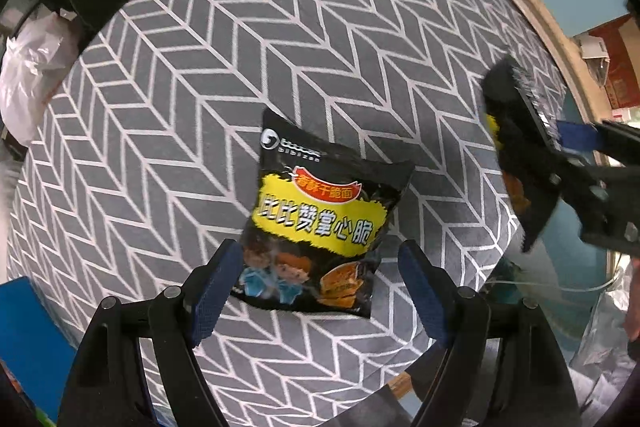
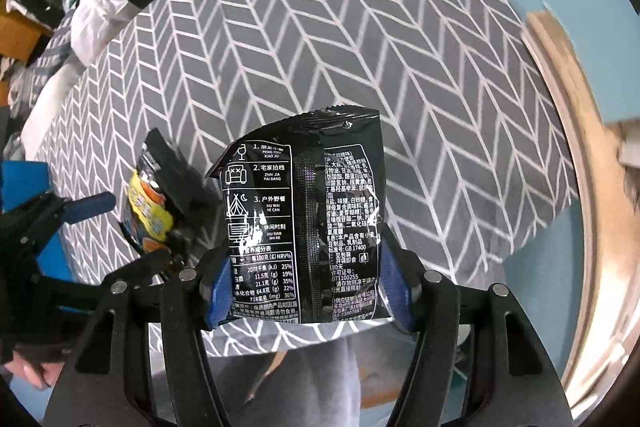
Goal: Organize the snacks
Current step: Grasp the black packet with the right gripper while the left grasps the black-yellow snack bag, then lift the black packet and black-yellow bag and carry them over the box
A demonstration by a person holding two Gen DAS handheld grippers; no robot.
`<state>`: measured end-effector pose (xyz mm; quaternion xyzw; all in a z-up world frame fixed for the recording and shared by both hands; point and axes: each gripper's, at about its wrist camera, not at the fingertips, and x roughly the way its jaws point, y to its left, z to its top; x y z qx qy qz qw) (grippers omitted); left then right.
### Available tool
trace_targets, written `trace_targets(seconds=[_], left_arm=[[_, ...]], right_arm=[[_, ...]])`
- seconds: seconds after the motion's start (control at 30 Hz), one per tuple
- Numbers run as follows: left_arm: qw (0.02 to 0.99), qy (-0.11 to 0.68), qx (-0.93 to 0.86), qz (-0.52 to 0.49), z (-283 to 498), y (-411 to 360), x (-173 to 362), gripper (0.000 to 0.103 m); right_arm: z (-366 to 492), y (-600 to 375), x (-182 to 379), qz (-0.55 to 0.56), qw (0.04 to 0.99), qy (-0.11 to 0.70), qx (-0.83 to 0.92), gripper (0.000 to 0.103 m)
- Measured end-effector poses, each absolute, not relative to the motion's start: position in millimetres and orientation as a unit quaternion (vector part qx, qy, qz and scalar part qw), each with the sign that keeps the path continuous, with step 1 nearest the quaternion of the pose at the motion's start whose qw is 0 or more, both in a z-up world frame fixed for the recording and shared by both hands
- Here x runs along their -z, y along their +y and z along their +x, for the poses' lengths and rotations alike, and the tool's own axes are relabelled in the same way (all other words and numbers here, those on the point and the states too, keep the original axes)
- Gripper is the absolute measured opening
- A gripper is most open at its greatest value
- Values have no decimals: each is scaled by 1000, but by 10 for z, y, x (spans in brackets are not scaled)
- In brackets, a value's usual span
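Note:
A black snack packet with a yellow label (image 1: 320, 219) lies between the blue pads of my left gripper (image 1: 320, 287), whose jaws stand wide apart around its lower part; the left pad (image 1: 216, 291) touches the packet's edge. In the right wrist view that packet (image 2: 150, 211) shows at the left beside the left gripper's fingers. My right gripper (image 2: 306, 291) is shut on a second black packet (image 2: 308, 223), back side facing the camera, held above the grey chevron cloth (image 2: 360, 47). This packet also shows at the right of the left wrist view (image 1: 520, 155).
A white plastic bag (image 1: 32, 79) lies at the cloth's far left. A blue box (image 1: 24, 339) sits at the lower left. A wooden rail (image 2: 580, 187) runs along the right edge. A clear bag (image 1: 600, 327) is at the lower right.

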<state>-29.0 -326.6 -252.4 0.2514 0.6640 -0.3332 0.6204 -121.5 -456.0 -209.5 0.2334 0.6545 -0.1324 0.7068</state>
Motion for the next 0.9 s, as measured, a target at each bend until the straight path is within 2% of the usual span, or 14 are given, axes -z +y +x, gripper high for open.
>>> trace_targets(seconds=[0.07, 0.13, 0.3, 0.57, 0.9], left_arm=[[620, 666, 326, 258, -343, -3328, 2611, 82], [624, 663, 320, 263, -379, -3386, 2681, 89], [637, 659, 309, 252, -371, -3471, 2806, 89], [648, 674, 289, 205, -93, -3323, 2808, 72], [667, 680, 254, 165, 49, -2790, 2680, 70]], right_arm=[[-1297, -4592, 2075, 235, 706, 654, 137, 63], [-1365, -4609, 2057, 236, 706, 653, 141, 63], [-1472, -4576, 1997, 226, 711, 650, 146, 63], [-1495, -4540, 1833, 206, 723, 644, 141, 63], [-1381, -4436, 1593, 183, 737, 638, 127, 63]])
